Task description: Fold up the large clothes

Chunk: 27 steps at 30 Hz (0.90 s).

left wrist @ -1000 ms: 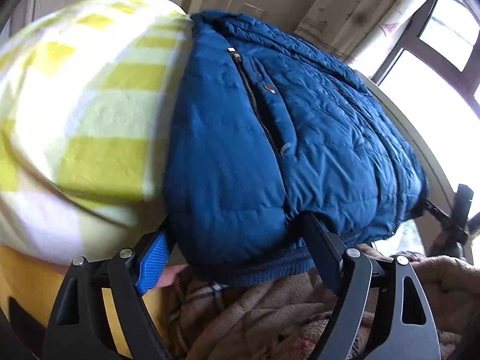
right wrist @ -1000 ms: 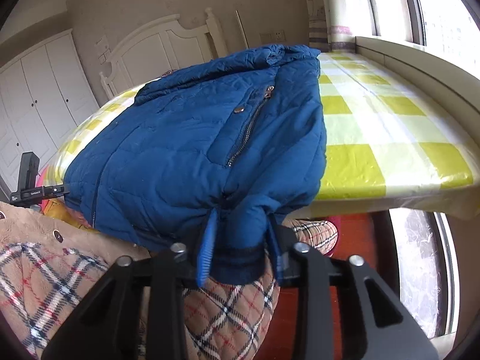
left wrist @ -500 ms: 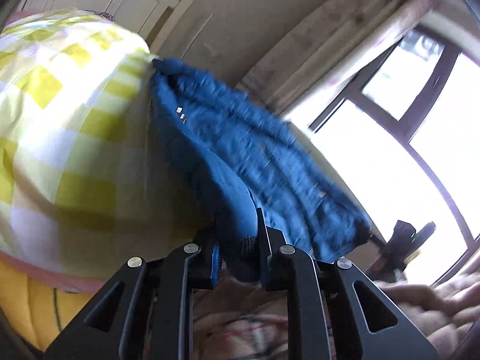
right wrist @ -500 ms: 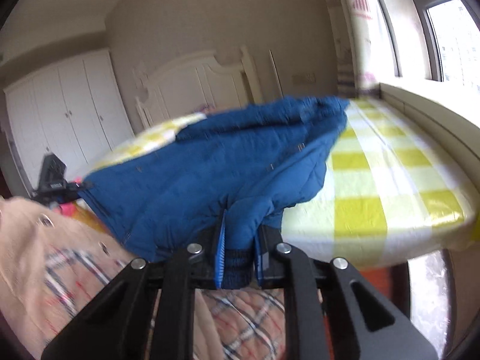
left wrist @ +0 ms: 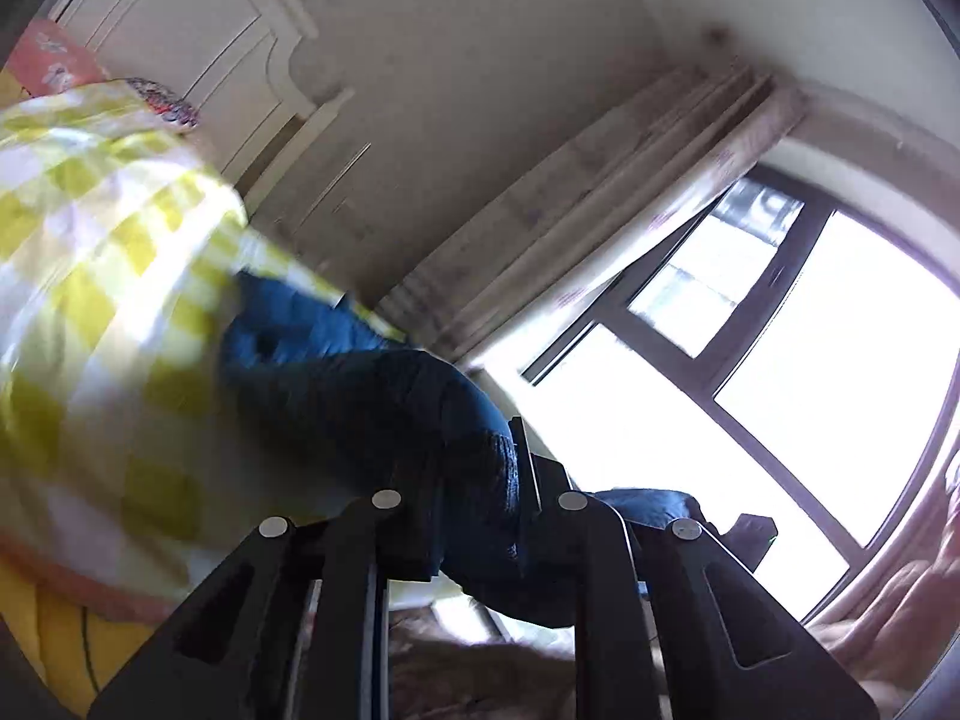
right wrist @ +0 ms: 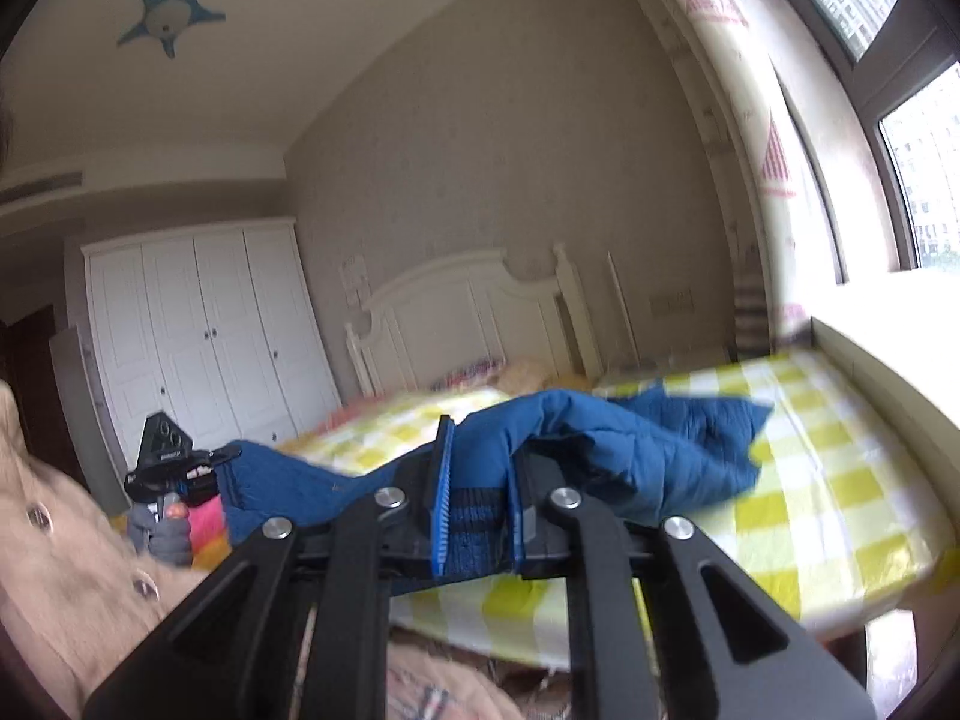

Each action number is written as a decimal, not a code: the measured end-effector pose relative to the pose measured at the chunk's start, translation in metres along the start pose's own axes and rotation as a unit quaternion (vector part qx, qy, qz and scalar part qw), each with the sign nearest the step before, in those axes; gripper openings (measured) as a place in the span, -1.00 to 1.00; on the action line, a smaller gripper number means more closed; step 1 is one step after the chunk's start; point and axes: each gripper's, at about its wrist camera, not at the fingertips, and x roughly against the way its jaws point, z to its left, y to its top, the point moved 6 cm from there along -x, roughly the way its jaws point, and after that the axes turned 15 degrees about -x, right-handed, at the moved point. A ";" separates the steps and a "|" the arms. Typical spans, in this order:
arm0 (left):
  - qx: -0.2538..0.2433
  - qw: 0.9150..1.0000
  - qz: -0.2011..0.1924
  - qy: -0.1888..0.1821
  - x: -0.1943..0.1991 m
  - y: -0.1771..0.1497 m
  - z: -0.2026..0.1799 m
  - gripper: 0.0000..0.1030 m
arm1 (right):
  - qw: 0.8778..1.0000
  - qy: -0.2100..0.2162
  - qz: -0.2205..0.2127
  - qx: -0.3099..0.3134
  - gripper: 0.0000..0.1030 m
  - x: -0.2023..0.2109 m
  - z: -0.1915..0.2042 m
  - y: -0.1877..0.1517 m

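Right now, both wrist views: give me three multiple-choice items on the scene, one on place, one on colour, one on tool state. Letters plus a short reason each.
1. Where does the far end of the blue jacket lie?
A. on the checked bedspread
B. inside the white wardrobe
C. on the window ledge

2. What colours are the bedspread's checks?
A. red and black
B. yellow-green and white
C. plain grey

3. What is the right tool doing?
A. open, holding nothing
B. shut on the jacket's ribbed hem
C. shut on a pillow

Answers:
1 A, the blue fabric trails over the checked cover in the right wrist view.
2 B, yellow-green and white squares show in both views.
3 B, dark ribbed knit sits pinched between its fingers; the left tool grips the jacket likewise.
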 end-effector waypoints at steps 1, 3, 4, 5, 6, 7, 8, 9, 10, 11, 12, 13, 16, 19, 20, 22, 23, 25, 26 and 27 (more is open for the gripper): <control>0.004 1.000 -0.005 -0.004 -0.003 0.011 0.002 -0.72 | 1.000 -0.003 -0.005 0.000 -0.72 -0.006 -0.002 0.013; 0.011 1.000 -0.011 -0.008 -0.033 0.053 0.012 -0.71 | 1.000 -0.017 -0.011 0.003 -0.72 -0.033 -0.010 0.043; 0.004 1.000 -0.003 -0.001 -0.052 0.072 0.015 -0.70 | 0.999 -0.032 -0.008 -0.005 -0.72 -0.057 -0.020 0.061; -0.001 1.000 0.006 0.004 -0.065 0.087 0.018 -0.69 | 0.999 -0.051 -0.005 -0.017 -0.72 -0.082 -0.032 0.079; 0.004 1.000 0.019 0.013 -0.095 0.111 0.028 -0.69 | 0.997 -0.070 0.005 -0.041 -0.72 -0.111 -0.050 0.095; 0.019 0.999 0.026 0.019 -0.119 0.129 0.040 -0.64 | 0.994 -0.087 0.017 -0.070 -0.70 -0.137 -0.067 0.107; 0.040 0.998 0.043 0.025 -0.151 0.153 0.057 -0.61 | 0.988 -0.107 0.035 -0.105 -0.69 -0.165 -0.088 0.119; 0.063 0.996 0.058 0.037 -0.174 0.168 0.074 -0.58 | 0.983 -0.117 0.054 -0.127 -0.60 -0.186 -0.102 0.125; 0.092 0.992 0.073 0.052 -0.193 0.180 0.092 -0.55 | 0.975 -0.131 0.086 -0.157 -0.48 -0.214 -0.125 0.135; 0.135 0.984 0.096 0.062 -0.217 0.195 0.116 -0.55 | 0.971 -0.134 0.097 -0.173 -0.39 -0.226 -0.134 0.140; 0.160 0.980 0.103 0.062 -0.226 0.203 0.128 -0.55 | 0.967 -0.131 0.098 -0.196 -0.25 -0.235 -0.146 0.147; 0.187 0.976 0.092 0.065 -0.234 0.218 0.145 -0.55 | 0.965 -0.129 0.080 -0.214 -0.11 -0.237 -0.157 0.157; 0.152 0.980 0.051 0.115 -0.222 0.257 0.167 -0.53 | 0.975 -0.122 0.020 -0.186 0.28 -0.224 -0.163 0.183; 0.098 0.979 0.054 0.169 -0.215 0.278 0.176 0.27 | 0.974 -0.147 0.014 -0.169 0.33 -0.218 -0.180 0.193; 0.080 0.978 0.051 0.183 -0.215 0.278 0.180 0.60 | 0.973 -0.164 0.023 -0.159 0.33 -0.220 -0.187 0.191; 0.049 0.978 0.060 0.195 -0.219 0.267 0.186 0.91 | 0.969 -0.197 0.045 -0.144 0.33 -0.231 -0.206 0.177; 0.042 0.976 0.081 0.197 -0.224 0.254 0.193 0.91 | 0.966 -0.209 0.059 -0.141 0.33 -0.237 -0.215 0.166; 0.038 0.972 0.134 0.191 -0.248 0.219 0.210 0.91 | 0.959 -0.233 0.093 -0.133 0.33 -0.252 -0.232 0.140; 0.036 0.966 0.162 0.196 -0.261 0.199 0.220 0.91 | 0.953 -0.249 0.113 -0.128 0.33 -0.260 -0.244 0.125; 0.032 0.962 0.184 0.202 -0.268 0.181 0.225 0.91 | 0.948 -0.263 0.131 -0.125 0.33 -0.268 -0.255 0.110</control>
